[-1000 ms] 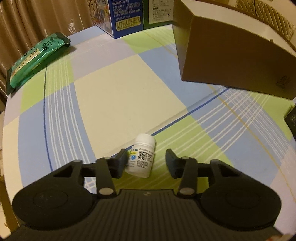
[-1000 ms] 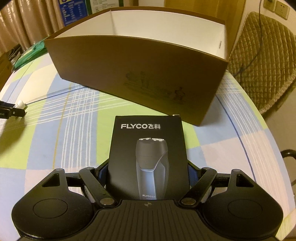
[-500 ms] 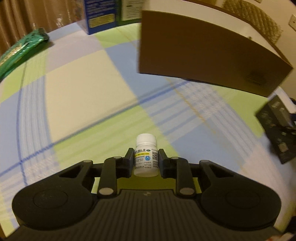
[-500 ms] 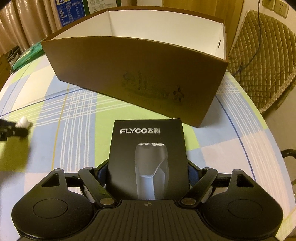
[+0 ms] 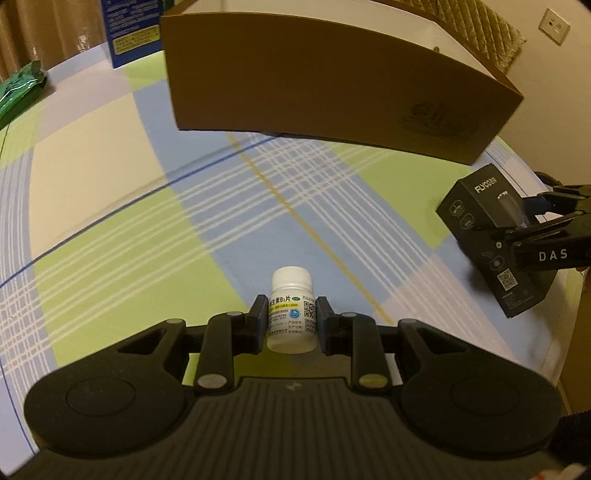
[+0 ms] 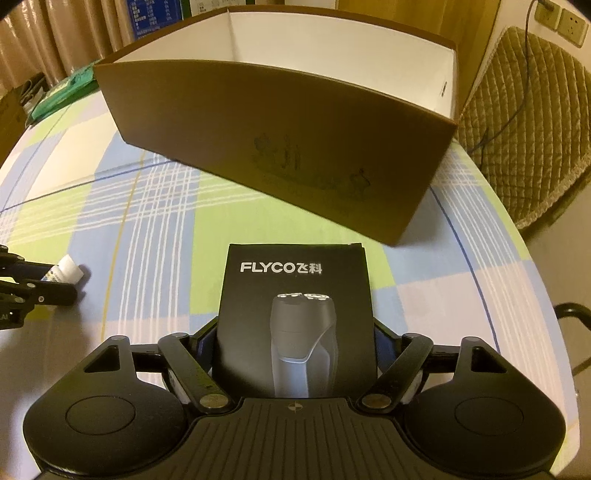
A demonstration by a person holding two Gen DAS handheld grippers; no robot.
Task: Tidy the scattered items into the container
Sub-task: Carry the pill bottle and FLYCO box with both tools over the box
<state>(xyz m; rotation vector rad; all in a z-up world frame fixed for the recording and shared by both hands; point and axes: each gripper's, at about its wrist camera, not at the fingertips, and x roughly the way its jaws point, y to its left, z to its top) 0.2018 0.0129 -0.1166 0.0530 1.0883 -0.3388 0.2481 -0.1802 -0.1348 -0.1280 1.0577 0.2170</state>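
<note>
My left gripper [image 5: 291, 317] is shut on a small white pill bottle [image 5: 291, 295] with a yellow-striped label, held upright above the checked tablecloth. The brown cardboard box [image 5: 332, 77] stands ahead of it, open at the top. My right gripper [image 6: 295, 347] is shut on a black shaver box [image 6: 295, 295] marked FLYCO, its fingers on both sides. That shaver box [image 5: 491, 236] and the right gripper [image 5: 532, 221] show at the right edge of the left wrist view. In the right wrist view the cardboard box [image 6: 280, 147] shows a white inside; the pill bottle [image 6: 68, 269] sits at far left.
A green packet [image 5: 18, 88] lies at the table's far left edge. A blue carton [image 5: 133, 29] stands behind the cardboard box. A quilted chair [image 6: 528, 122] sits beyond the table's right edge. The round table [image 6: 147, 206] drops off at right.
The left gripper closed on the pill bottle, stood it upright and carried it toward the cardboard box and the right gripper. The right gripper kept still, holding the shaver box.
</note>
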